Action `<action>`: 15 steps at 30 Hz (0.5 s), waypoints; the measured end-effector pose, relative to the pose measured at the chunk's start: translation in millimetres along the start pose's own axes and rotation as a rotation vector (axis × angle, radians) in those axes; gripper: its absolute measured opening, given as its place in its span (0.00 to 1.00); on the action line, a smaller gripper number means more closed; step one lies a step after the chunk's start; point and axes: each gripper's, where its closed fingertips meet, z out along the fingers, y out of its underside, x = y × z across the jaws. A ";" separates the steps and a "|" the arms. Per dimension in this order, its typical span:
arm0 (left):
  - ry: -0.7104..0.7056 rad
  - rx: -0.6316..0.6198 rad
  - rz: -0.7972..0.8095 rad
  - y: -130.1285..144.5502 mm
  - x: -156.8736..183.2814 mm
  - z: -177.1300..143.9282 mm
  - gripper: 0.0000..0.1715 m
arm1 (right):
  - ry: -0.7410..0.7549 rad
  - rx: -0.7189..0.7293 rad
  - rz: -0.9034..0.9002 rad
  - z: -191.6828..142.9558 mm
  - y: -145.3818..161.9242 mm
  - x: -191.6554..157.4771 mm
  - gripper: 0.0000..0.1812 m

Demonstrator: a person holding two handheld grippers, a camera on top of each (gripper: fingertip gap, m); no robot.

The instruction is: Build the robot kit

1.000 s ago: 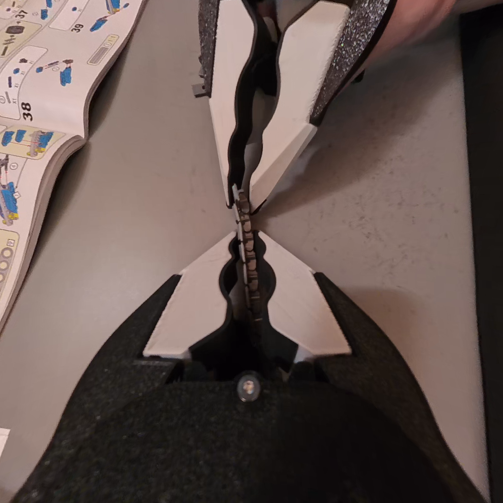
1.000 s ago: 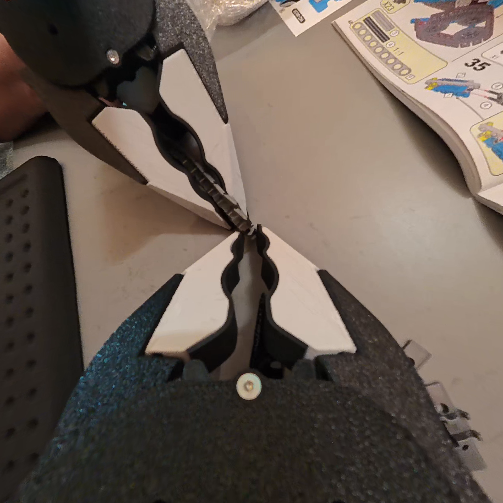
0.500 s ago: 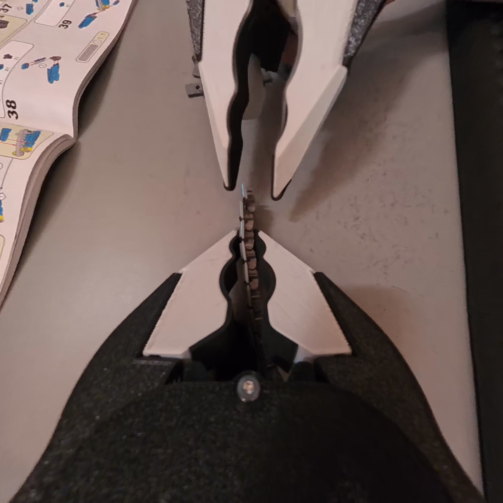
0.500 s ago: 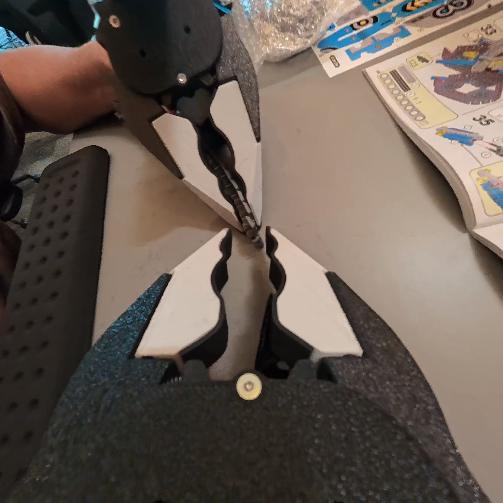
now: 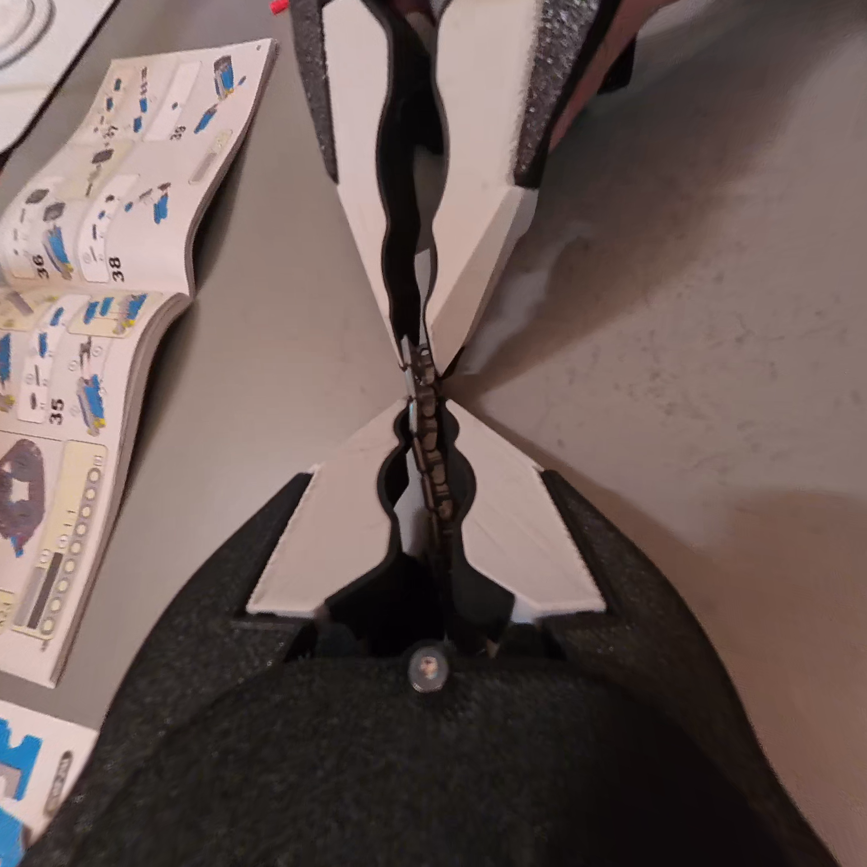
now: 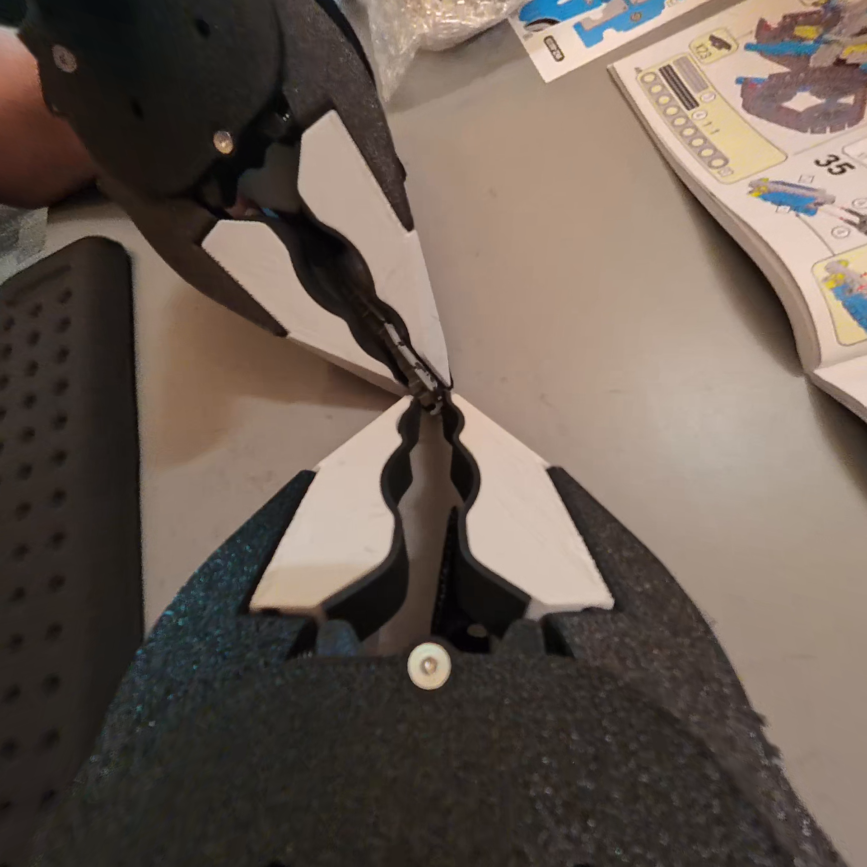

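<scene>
A dark chain of small track links (image 5: 434, 469) runs lengthwise between the fingers of my left gripper (image 5: 424, 403), which is shut on it above the grey table (image 5: 680, 375). The chain's free end sticks out past the tips. My right gripper (image 5: 417, 345) comes in from the top, tip to tip with the left, and is shut on that end link. In the right wrist view, my right gripper (image 6: 429, 403) pinches the end link and my left gripper (image 6: 429, 377) reaches in from the upper left with the chain (image 6: 399, 342) in it.
An open building-instruction booklet (image 5: 94, 328) lies left of the grippers; it also shows in the right wrist view (image 6: 750, 187). A black perforated pad (image 6: 61, 469) lies at the left edge. A clear plastic bag (image 6: 422, 23) and a printed leaflet (image 6: 586, 37) lie at the back. My two grippers' fingertips are within a few centimetres of each other.
Half a second ago my right gripper was open and just off the chain's end. It has now moved back in and shut on the end link. My left gripper keeps its hold.
</scene>
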 end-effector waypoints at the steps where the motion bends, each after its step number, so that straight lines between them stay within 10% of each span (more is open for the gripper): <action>1: 0.011 0.000 -0.012 0.2 0.1 -0.1 0.04 | 0.014 0.000 0.019 0.5 -0.6 0.5 0.05; 15: 0.046 0.001 -0.011 -1.9 1.9 1.7 0.04 | 0.072 -0.037 -0.046 1.9 -0.7 3.4 0.05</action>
